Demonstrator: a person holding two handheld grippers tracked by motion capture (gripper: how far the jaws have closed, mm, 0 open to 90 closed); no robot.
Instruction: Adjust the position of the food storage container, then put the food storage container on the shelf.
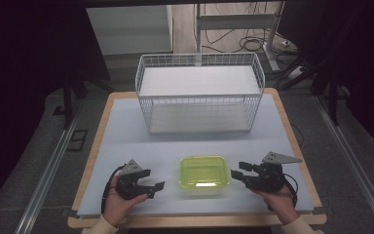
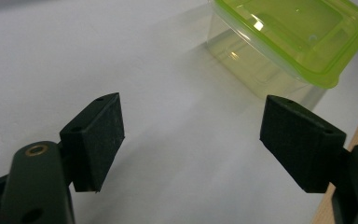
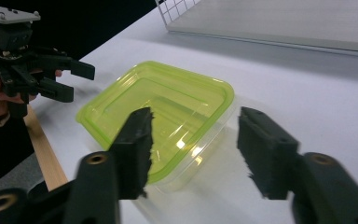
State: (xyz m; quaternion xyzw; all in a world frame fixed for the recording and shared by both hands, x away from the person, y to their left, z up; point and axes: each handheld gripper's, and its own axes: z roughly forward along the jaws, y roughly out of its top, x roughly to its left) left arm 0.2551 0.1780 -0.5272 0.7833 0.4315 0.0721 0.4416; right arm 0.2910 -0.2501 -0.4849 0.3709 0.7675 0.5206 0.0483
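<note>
Jaws of both grippers, left (image 1: 157, 181) and right (image 1: 237, 170), are standing released, flanking the box (image 1: 204, 172); right is nearer.

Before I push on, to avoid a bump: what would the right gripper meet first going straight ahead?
Probably the green-lidded container: the open right gripper points straight at its near side.

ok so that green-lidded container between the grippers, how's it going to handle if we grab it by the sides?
The container looks see-through and empty, so probably light for its size. Its clear walls look thin, so they may flex under a squeeze. The glossy plastic could slip against the pads. It sits low and wide on the table, so it should slide rather than tip.
</note>
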